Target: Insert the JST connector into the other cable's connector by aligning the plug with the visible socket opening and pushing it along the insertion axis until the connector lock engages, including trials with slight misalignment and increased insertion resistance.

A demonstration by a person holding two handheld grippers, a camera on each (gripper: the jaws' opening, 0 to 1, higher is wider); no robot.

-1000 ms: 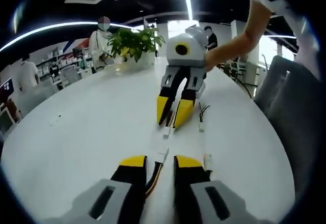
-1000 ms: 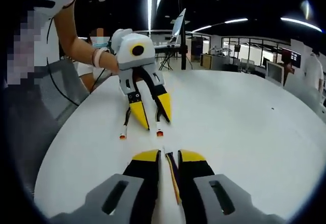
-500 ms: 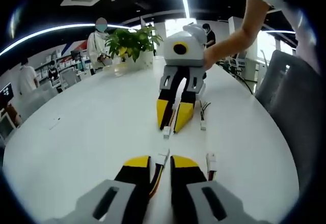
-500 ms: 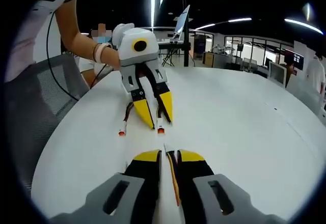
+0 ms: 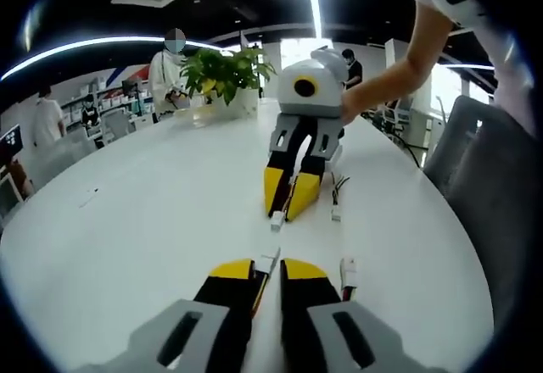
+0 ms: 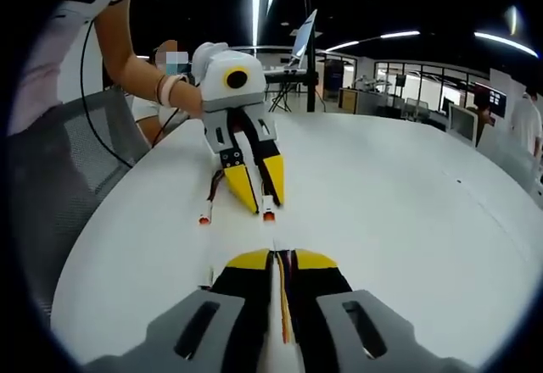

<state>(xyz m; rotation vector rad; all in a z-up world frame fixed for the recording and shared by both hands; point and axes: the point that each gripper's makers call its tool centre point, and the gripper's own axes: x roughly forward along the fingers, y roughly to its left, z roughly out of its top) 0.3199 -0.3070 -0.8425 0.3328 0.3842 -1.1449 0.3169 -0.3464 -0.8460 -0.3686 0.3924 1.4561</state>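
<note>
At the bottom of the left gripper view, my left gripper (image 5: 265, 264) is shut on a thin wired cable whose white connector (image 5: 269, 260) pokes out past the yellow tips. Facing it a short way off, my right gripper (image 5: 282, 212) holds a second cable with its white plug (image 5: 276, 219) low over the table. In the right gripper view, my right gripper (image 6: 277, 256) is shut on its cable (image 6: 282, 301). Opposite it, the left gripper (image 6: 265, 206) carries a red-tipped connector (image 6: 268, 214). The two connectors point at each other, apart.
The white oval table (image 5: 127, 220) stretches left. Loose cable ends lie beside the grippers (image 5: 336, 212) (image 5: 347, 271) (image 6: 204, 218). A potted plant (image 5: 222, 68) stands at the far end and a grey chair (image 5: 479, 161) at the table's edge. People stand in the background.
The jaws of both grippers have drawn closer together on their cables. The gap between the two connectors has stayed about the same.
</note>
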